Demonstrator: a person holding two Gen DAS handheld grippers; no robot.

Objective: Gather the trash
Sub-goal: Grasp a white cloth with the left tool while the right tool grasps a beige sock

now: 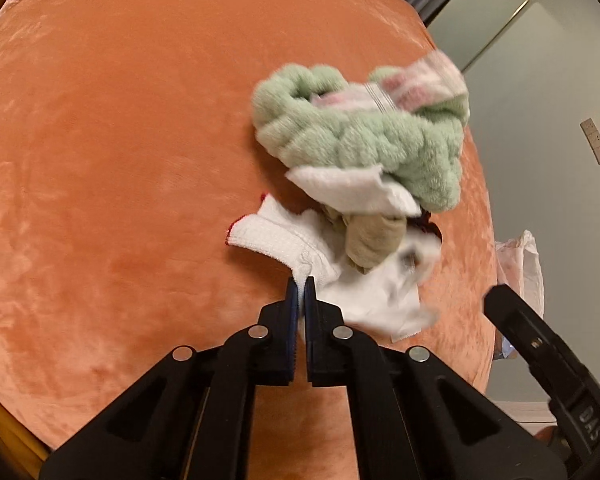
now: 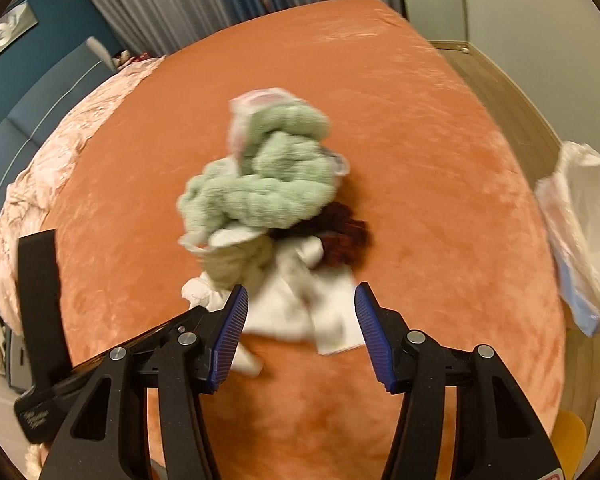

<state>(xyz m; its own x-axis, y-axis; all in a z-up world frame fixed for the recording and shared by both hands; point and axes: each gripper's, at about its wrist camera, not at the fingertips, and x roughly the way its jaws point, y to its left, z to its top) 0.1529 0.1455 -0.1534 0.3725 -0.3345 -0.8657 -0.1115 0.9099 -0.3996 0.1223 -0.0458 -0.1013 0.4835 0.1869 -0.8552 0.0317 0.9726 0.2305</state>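
A pile of soft items lies on an orange bed cover [image 1: 120, 160]: a fluffy green cloth [image 1: 360, 136] [image 2: 268, 184], a white cloth with a red edge [image 1: 276, 240], a beige cloth [image 1: 372, 240], white paper-like sheets [image 1: 380, 296] [image 2: 300, 304] and a dark red piece [image 2: 340, 236]. My left gripper [image 1: 300, 284] is shut on the corner of the white cloth. My right gripper [image 2: 300, 300] is open, its jaws on either side of the white sheets at the pile's near edge.
A white plastic bag [image 2: 580, 232] [image 1: 520, 264] hangs at the bed's right edge. A crumpled pink quilt [image 2: 40, 184] lies along the bed's left side. Grey curtains [image 2: 160, 0] and a wooden floor [image 2: 500, 92] lie beyond the bed.
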